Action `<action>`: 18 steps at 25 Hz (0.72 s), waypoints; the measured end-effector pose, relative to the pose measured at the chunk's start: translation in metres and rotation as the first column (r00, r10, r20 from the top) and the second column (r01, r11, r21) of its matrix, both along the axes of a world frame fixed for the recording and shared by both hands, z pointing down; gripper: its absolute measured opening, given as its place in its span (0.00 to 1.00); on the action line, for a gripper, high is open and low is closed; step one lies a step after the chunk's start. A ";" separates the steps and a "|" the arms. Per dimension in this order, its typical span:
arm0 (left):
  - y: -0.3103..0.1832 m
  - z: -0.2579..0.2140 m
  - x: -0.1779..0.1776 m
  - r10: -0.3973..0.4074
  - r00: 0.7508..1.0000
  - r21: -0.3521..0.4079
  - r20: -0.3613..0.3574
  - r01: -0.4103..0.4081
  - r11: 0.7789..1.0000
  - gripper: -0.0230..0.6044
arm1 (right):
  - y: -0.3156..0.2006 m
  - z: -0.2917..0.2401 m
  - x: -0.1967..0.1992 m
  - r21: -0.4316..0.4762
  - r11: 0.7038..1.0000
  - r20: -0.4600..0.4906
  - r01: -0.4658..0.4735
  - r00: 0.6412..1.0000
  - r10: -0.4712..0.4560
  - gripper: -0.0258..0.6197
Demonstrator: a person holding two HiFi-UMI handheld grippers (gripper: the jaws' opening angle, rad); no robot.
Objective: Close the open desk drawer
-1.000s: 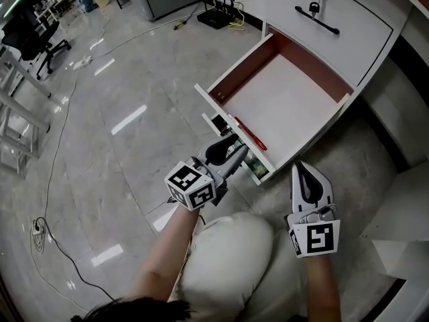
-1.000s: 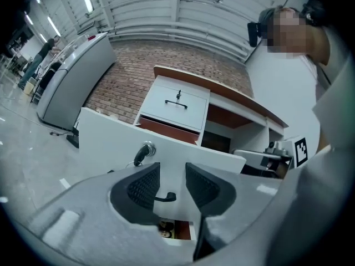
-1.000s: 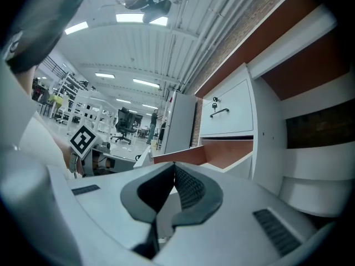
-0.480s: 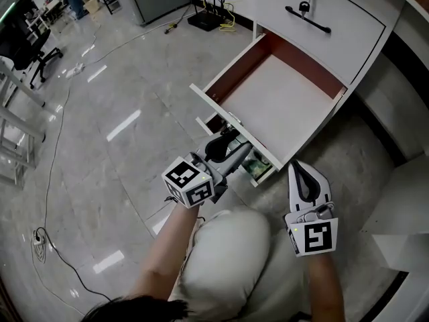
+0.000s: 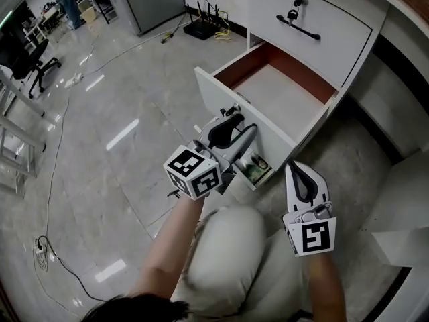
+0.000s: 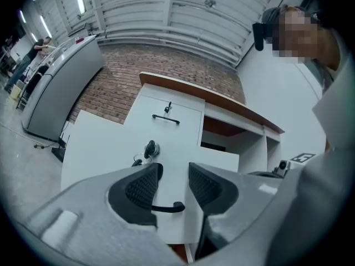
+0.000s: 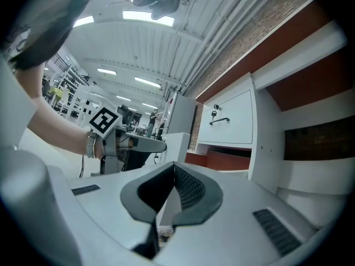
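The white desk drawer (image 5: 285, 99) stands pulled out, its inside bare. My left gripper (image 5: 234, 127) is level against the drawer's white front panel (image 5: 224, 102). In the left gripper view its jaws (image 6: 175, 184) stand apart. The front's black handle (image 6: 166, 208) shows in the gap and neither pad presses on it. A keyed lock (image 6: 150, 148) sits just above. My right gripper (image 5: 299, 170) hangs to the right of the drawer's near corner with its jaws together on nothing. From its own view (image 7: 173, 168) I see the left gripper (image 7: 144, 144) at the drawer front.
Above the open drawer is a closed one with a black handle (image 5: 298, 25). Something green (image 5: 253, 170) lies in the space under the open drawer. A router with cables (image 5: 201, 27) lies by the desk's far side. An office chair (image 5: 37, 56) stands far left. My knee (image 5: 224, 247) is below.
My left gripper has risen from the drawer front's lower edge to handle height. The drawer reaches less far out than before. The right gripper has stayed put.
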State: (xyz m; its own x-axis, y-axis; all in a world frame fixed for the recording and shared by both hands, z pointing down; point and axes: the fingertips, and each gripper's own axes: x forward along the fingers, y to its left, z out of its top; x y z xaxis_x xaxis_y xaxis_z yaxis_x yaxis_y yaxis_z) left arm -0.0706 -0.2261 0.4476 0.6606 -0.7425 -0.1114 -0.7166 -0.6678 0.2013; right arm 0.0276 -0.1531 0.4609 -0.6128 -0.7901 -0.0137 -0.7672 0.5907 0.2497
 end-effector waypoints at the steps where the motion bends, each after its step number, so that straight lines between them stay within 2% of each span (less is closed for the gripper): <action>1: -0.004 -0.003 0.002 -0.002 1.000 -0.007 0.015 0.002 1.000 0.30 | 0.000 -0.001 0.000 0.002 1.000 -0.001 -0.003 1.000 0.003 0.06; 4: -0.015 -0.004 0.006 0.008 0.999 -0.042 0.041 -0.007 0.999 0.30 | 0.002 -0.005 0.002 0.003 1.000 0.001 -0.014 1.000 0.014 0.06; 11: -0.020 -0.004 0.009 0.008 1.000 -0.060 0.020 -0.006 0.998 0.30 | 0.000 -0.004 0.010 -0.001 0.999 -0.010 -0.035 0.999 0.035 0.06; 18: -0.029 -0.004 0.015 0.014 0.999 -0.086 0.036 -0.011 0.996 0.30 | 0.000 -0.008 0.003 0.012 1.000 -0.047 -0.010 0.999 0.011 0.06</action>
